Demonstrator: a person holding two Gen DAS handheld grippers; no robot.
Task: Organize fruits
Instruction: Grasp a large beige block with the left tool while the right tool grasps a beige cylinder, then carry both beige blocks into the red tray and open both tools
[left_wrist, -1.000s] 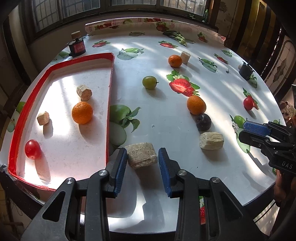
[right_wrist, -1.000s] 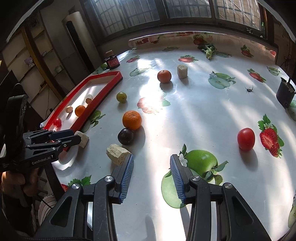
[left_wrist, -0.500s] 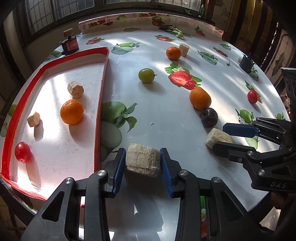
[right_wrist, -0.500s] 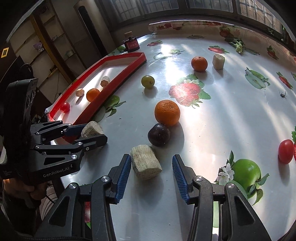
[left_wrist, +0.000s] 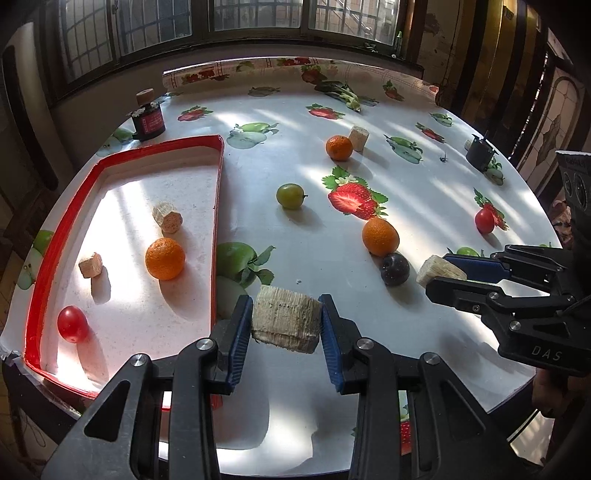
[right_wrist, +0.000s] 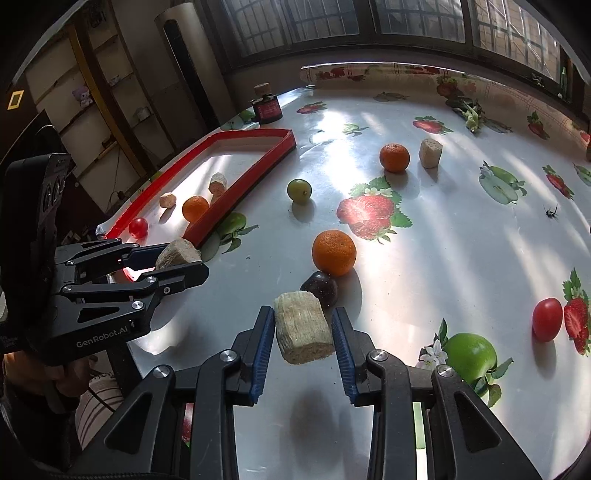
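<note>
The left gripper (left_wrist: 284, 325) pinched a pale chunk (left_wrist: 285, 320); the right gripper (right_wrist: 303, 334) was closing on another chunk (right_wrist: 303, 327). Both chunks looked light, fibrous and firm, best held across flat sides.

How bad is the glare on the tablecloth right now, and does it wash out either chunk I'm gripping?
Left wrist view: sunlight stripes the tablecloth and brightens the tray floor, but the pale chunk in the left gripper stays sharp; edges bend from fisheye. Right wrist view: strong glare past the orange, yet the chunk between the closing right gripper reads clearly.
</note>
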